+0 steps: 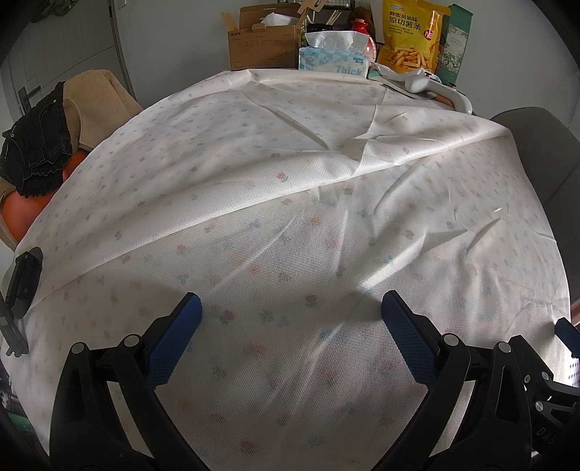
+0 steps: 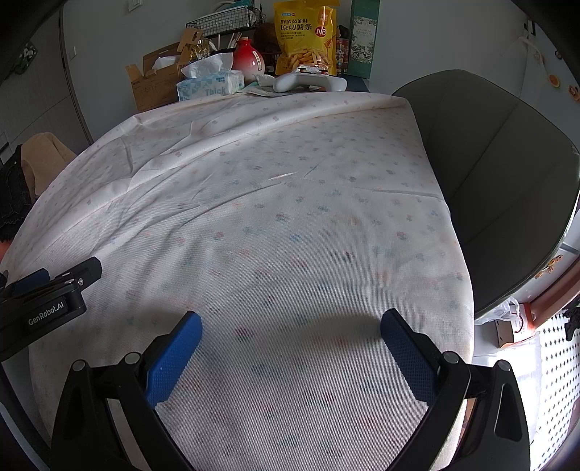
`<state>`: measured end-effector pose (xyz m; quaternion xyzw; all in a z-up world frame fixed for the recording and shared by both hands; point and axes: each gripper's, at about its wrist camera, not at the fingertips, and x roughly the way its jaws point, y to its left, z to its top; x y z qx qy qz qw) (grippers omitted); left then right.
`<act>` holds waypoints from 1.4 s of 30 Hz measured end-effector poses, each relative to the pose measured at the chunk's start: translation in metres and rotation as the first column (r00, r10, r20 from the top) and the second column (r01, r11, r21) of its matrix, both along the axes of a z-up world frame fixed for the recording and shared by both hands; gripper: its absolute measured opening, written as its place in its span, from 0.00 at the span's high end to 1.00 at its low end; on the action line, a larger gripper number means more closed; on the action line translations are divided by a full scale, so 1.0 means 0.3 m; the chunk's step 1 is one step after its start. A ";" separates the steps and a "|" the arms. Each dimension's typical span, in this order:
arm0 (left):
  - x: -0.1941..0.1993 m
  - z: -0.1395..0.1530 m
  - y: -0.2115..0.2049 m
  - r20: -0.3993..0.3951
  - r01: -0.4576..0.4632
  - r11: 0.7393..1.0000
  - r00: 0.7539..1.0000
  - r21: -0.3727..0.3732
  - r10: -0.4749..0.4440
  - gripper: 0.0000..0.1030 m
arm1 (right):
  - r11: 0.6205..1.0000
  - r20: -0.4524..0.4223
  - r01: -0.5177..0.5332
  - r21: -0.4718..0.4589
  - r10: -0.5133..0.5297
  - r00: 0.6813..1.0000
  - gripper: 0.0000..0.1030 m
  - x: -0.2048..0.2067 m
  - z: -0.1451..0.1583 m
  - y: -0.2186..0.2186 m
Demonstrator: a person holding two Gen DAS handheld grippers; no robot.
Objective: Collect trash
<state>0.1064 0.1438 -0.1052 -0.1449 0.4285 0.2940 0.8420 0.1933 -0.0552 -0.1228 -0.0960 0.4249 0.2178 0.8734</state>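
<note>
Left wrist view shows no loose trash on the open part of the table, so take the thin floral disposable tablecloth [image 1: 290,224] itself as the likely thing to collect; that is a judgement from the task line, not something the frames settle. It lies spread over the whole tabletop, its far portion folded over in a long crease [image 1: 326,181] running across the middle, well ahead of both sets of jaws. Your left gripper [image 1: 291,308] hovers over the near part of the sheet with its blue pads spread wide and nothing between them; your right gripper [image 2: 291,322] does the same over the near right part, jaws released and empty, the sheet's side edge just beside its right finger. To gather well, pinch a raised fold or an edge rather than flat film, close fully before you pull, and draw toward the centre so the sheet bunches instead of tearing. Keep clear of the far clutter: tissue pack [image 1: 333,59], cardboard box [image 1: 262,45], yellow snack bag [image 1: 413,34], white game controller [image 2: 308,82]. A grey chair [image 2: 489,188] stands to the right
</note>
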 end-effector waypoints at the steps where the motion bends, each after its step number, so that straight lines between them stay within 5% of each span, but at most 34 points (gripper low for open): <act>1: 0.001 0.000 0.001 0.000 0.000 1.000 1.000 0.000 0.000 0.04 | 1.000 0.000 0.000 0.000 0.000 1.000 0.06 0.004 0.001 0.000; 10: 0.001 0.000 0.000 0.000 0.000 1.000 1.000 0.000 0.000 0.04 | 0.998 -0.004 -0.070 0.004 0.070 0.998 0.08 -0.013 0.014 -0.023; 13: 0.001 0.001 0.000 0.000 0.000 1.000 1.000 0.000 0.000 0.04 | 0.994 0.109 -0.094 0.056 0.088 0.990 0.07 -0.067 0.104 -0.123; 18: 0.001 0.001 0.000 0.000 0.000 1.000 1.000 0.000 0.000 0.04 | 0.989 0.358 0.057 0.137 -0.103 0.928 0.07 -0.074 0.266 -0.483; 20: 0.000 0.000 0.000 0.000 0.000 1.000 1.000 0.000 0.000 0.04 | 0.972 0.364 0.173 0.159 -0.221 0.905 0.07 -0.015 0.248 -0.633; 24: -0.001 0.000 0.000 0.000 0.000 1.000 1.000 0.000 0.000 0.04 | 0.918 0.127 0.349 0.186 -0.375 0.918 0.07 0.197 0.029 -0.931; 26: 0.000 0.000 0.000 0.000 0.000 1.000 1.000 0.000 0.000 0.04 | 0.903 -0.033 0.406 0.144 -0.406 0.913 0.09 0.319 -0.168 -1.032; 29: 0.000 0.000 0.000 0.000 0.000 1.000 1.000 0.000 0.000 0.04 | 0.911 -0.234 0.404 0.088 -0.375 0.897 0.20 0.457 -0.425 -1.073; 33: -0.001 0.000 0.000 0.000 0.000 1.000 1.000 0.000 0.000 0.04 | 0.942 -0.484 0.334 -0.014 -0.299 0.823 0.35 0.617 -0.788 -1.004; 37: 0.000 0.000 0.000 0.000 0.000 1.000 1.000 0.000 0.000 0.04 | 0.953 -0.604 0.263 -0.147 -0.297 0.739 0.38 0.698 -1.043 -0.911; 42: 0.001 0.001 0.000 0.000 0.000 1.000 1.000 0.000 0.000 0.04 | 0.969 -0.647 0.099 -0.228 -0.227 0.728 0.38 0.684 -1.194 -0.815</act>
